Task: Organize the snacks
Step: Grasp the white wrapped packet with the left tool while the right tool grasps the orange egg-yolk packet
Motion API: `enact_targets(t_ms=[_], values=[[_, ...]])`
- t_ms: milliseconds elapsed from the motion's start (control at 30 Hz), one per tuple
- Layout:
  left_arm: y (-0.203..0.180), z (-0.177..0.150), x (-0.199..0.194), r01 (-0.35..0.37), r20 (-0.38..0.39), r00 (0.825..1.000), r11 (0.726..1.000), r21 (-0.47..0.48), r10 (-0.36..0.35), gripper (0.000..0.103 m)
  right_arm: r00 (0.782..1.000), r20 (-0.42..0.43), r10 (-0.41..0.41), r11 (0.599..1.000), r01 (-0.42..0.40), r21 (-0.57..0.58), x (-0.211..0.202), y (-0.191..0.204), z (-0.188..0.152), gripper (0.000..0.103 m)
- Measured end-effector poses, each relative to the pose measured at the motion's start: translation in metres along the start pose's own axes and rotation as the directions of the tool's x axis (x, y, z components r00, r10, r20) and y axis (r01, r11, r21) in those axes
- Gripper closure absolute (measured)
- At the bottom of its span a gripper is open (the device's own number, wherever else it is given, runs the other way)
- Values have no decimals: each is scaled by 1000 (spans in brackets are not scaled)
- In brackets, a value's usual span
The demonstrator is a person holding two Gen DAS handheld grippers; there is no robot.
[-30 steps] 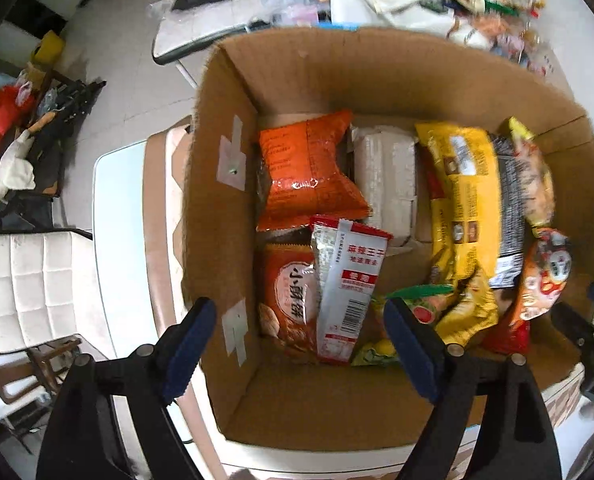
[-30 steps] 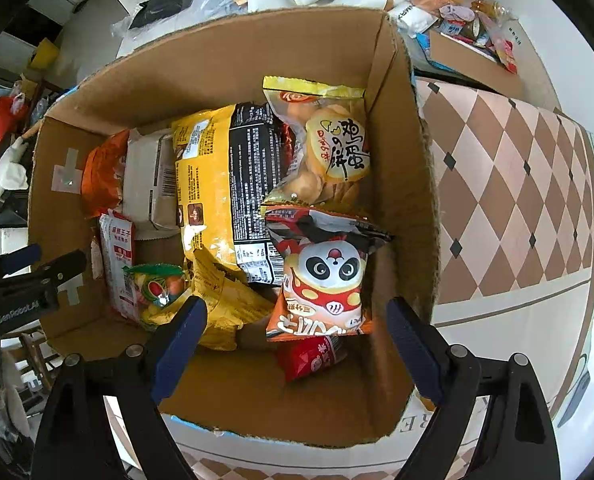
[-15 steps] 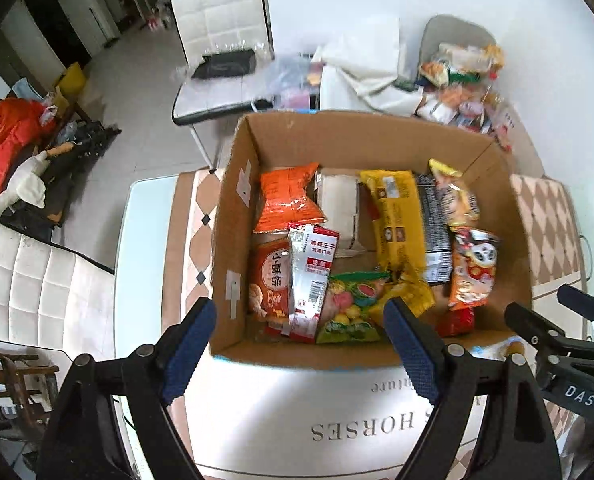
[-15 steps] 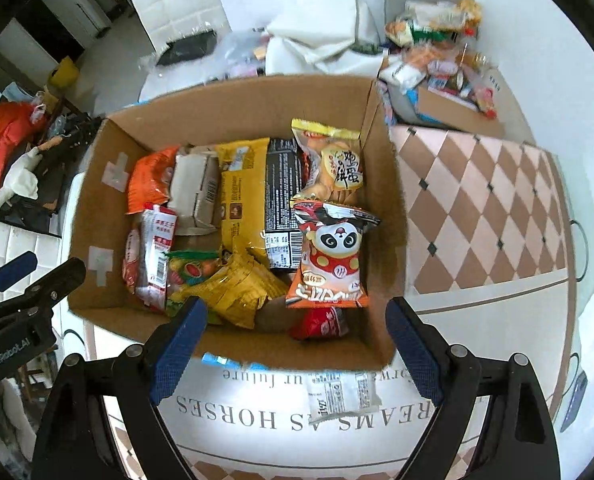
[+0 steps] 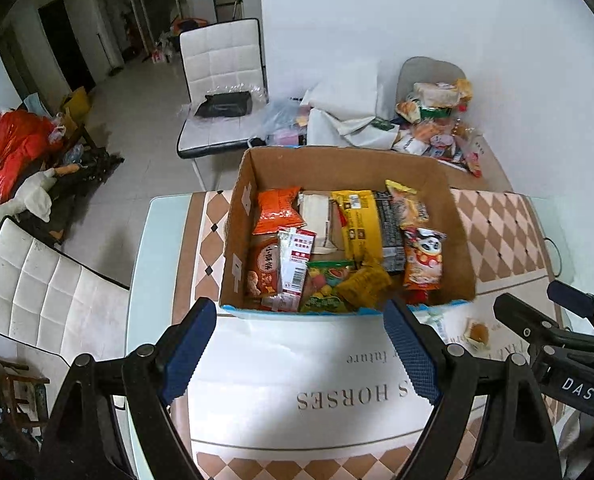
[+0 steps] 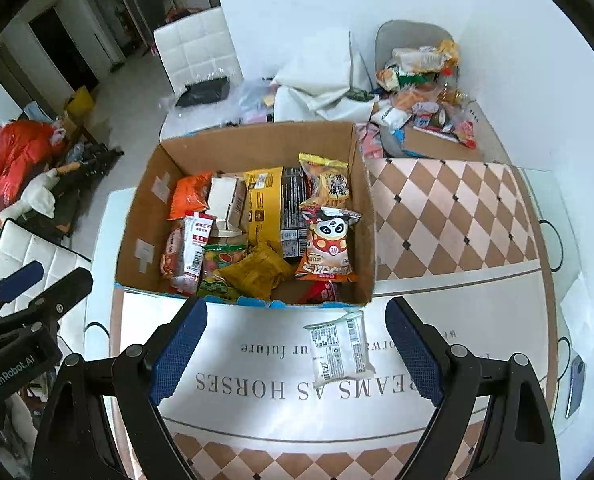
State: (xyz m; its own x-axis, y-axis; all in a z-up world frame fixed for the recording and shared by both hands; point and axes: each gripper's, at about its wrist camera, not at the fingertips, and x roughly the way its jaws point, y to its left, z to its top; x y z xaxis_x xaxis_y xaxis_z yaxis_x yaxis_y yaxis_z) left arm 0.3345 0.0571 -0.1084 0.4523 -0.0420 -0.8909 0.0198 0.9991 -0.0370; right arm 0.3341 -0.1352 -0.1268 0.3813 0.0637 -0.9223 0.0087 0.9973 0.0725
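An open cardboard box (image 5: pixel 459 216) (image 6: pixel 363 208) stands on the table, filled with several snack packets, among them an orange bag (image 5: pixel 277 210), a yellow-black bag (image 6: pixel 263 204) and a panda packet (image 6: pixel 329 242). A white packet (image 6: pixel 339 346) lies on the table in front of the box, between my right gripper's fingers and beyond their tips. A small wrapped cake (image 5: pixel 476 332) lies near the box's right front corner. My left gripper (image 5: pixel 299 350) and right gripper (image 6: pixel 295 350) are both open and empty, held back from the box.
The table has a checkered cloth (image 6: pixel 449 216) with a white printed band. A pile of more snacks (image 6: pixel 425 92) sits behind the box. White chairs (image 5: pixel 225 92) (image 5: pixel 45 300) stand around. A phone (image 6: pixel 575 380) lies at the table's right edge.
Both grippers have pulled up and back from inside the box, so the whole box, the table front and the white packet have come into view. Both stayed open.
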Motion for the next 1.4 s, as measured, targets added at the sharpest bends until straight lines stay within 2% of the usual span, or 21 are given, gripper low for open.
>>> enact_targets(t_ms=[200, 400, 533, 667, 733, 767, 867, 967, 1067, 1167, 1200, 1300, 1333, 1400], values=[[-5, -11, -14, -8, 29, 1000, 1000, 25, 8, 18, 999, 39, 12, 1000, -13, 12, -30, 2, -12, 10], [-24, -22, -6, -17, 17, 1000, 997, 79, 15, 18, 998, 24, 52, 995, -54, 89, -29, -17, -22, 10], [-55, -31, 19, -24, -25, 999, 985, 170, 28, 18, 996, -52, 73, 977, -61, 205, 2, -65, -33, 8], [-100, -39, 65, -50, -82, 993, 949, 311, 79, 18, 988, -142, 61, 957, -18, 289, 45, -124, -42, 8], [-119, -42, 90, -36, -131, 987, 931, 363, 89, 18, 979, -197, 54, 946, 14, 324, 75, -155, -47, 8], [-127, -44, 105, -15, -181, 979, 928, 371, 88, 18, 975, -218, 50, 942, 27, 334, 88, -165, -49, 8], [-137, -47, 143, 62, -329, 943, 954, 292, 40, 18, 957, -288, 45, 928, 67, 366, 133, -198, -54, 8], [-144, -52, 173, 100, -426, 904, 979, 180, -14, 18, 939, -340, 61, 920, 80, 385, 171, -217, -57, 9], [-153, -57, 190, 101, -468, 883, 988, 118, -35, 18, 917, -387, 99, 920, 63, 386, 200, -221, -60, 9], [-160, -60, 202, 93, -489, 871, 992, 89, -38, 18, 902, -427, 67, 940, 86, 329, 217, -215, -63, 9], [-162, -61, 204, 90, -492, 870, 992, 84, -37, 18, 898, -436, 53, 945, 97, 313, 221, -214, -65, 12], [-167, -63, 211, 79, -505, 863, 994, 71, -33, 18, 891, -454, 26, 949, 121, 292, 230, -214, -71, 40], [-169, -63, 213, 77, -509, 860, 995, 64, -34, 18, 897, -442, 9, 951, 128, 280, 229, -214, -71, 49], [-172, -63, 214, 79, -517, 855, 996, 48, -43, 18, 902, -432, 4, 956, 123, 267, 227, -214, -72, 52]])
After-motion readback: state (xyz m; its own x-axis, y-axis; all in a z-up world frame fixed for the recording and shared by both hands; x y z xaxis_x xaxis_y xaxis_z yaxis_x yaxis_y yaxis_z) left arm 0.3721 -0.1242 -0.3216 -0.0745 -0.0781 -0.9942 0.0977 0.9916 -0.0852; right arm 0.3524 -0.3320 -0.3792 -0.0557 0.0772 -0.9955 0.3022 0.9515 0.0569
